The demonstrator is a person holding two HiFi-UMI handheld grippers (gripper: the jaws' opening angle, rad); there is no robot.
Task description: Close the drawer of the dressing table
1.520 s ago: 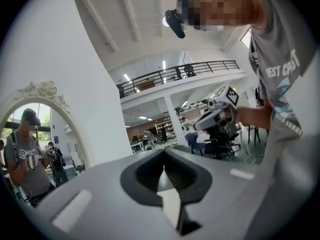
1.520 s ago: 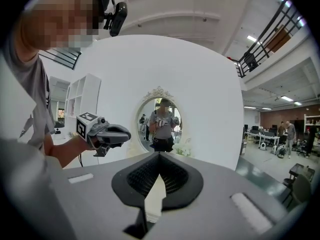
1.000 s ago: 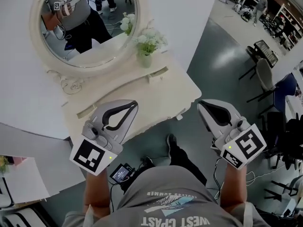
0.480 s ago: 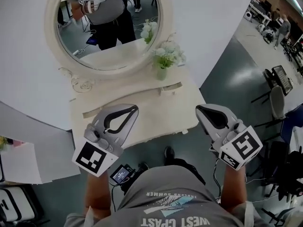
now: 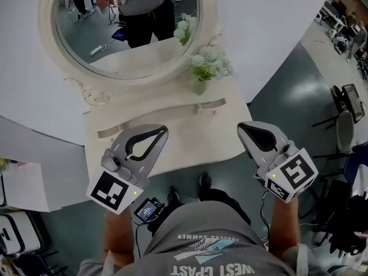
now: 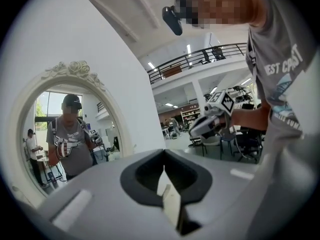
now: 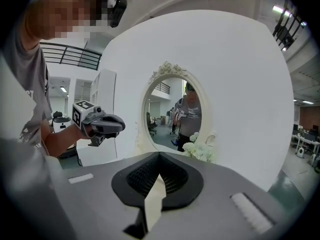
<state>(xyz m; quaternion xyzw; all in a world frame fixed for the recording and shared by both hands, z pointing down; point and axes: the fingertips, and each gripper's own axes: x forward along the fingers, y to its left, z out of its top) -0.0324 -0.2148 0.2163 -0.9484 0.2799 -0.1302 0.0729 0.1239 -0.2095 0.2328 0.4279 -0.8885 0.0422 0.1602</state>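
Left gripper (image 5: pixel 163 130), right gripper (image 5: pixel 241 127): both pressed together, empty, above dressing table (image 5: pixel 190 137) surface. Small drawer (image 5: pixel 211 104) sits below flower vase (image 5: pixel 200 86), apart from both. Risk: off-centre shove jams drawer, topples vase.

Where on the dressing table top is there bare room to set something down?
Bare: the tabletop between the left gripper and right gripper. Crowded: back right, where the flower vase stands by the mirror.
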